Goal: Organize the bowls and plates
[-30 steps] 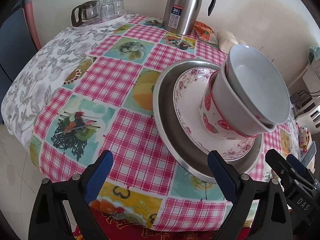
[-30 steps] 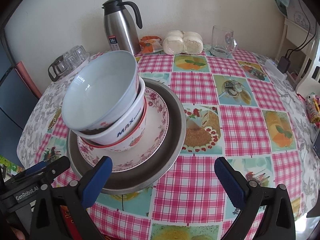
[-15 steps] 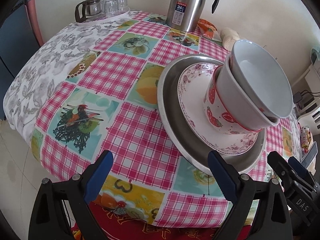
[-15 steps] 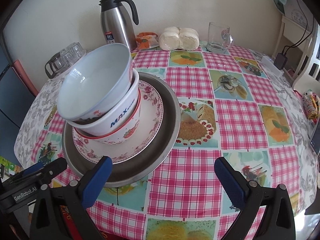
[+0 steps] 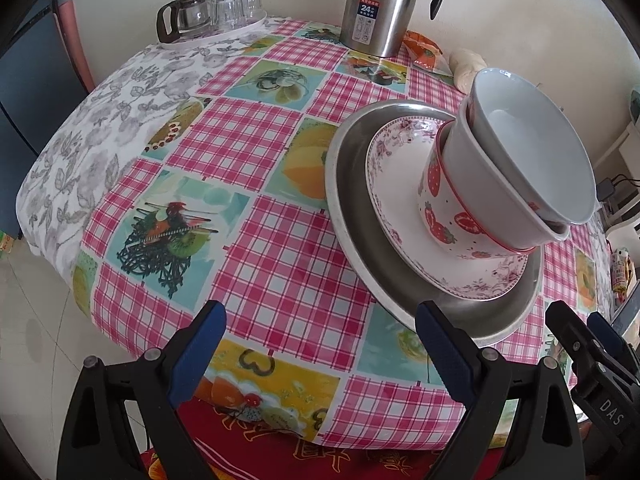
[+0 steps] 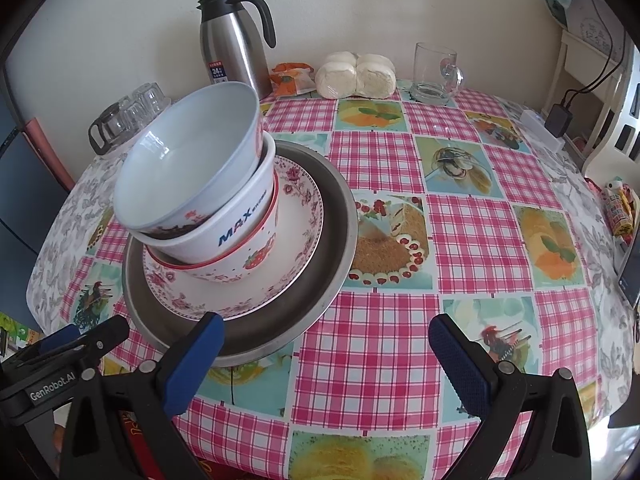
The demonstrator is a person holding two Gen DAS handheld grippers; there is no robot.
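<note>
On stacked plates, "MAX" bowl (image 6: 224, 228); both grippers (image 5: 320, 344) (image 6: 326, 350) gape empty.

The left tool (image 5: 318, 354) has two black plastic arms with blue ribbed pads and small silver screws. The right tool (image 6: 326, 364) has the same build. White letters "DAS" mark the right tool and "GenRobot.AI" marks the left tool.

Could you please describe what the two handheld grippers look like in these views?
Both the left gripper and the right gripper have black clamp-like bodies with silver rivets and blue textured finger pads. White lettering marks their sides: GenRobot.AI on the left, DAS on the right.
</note>
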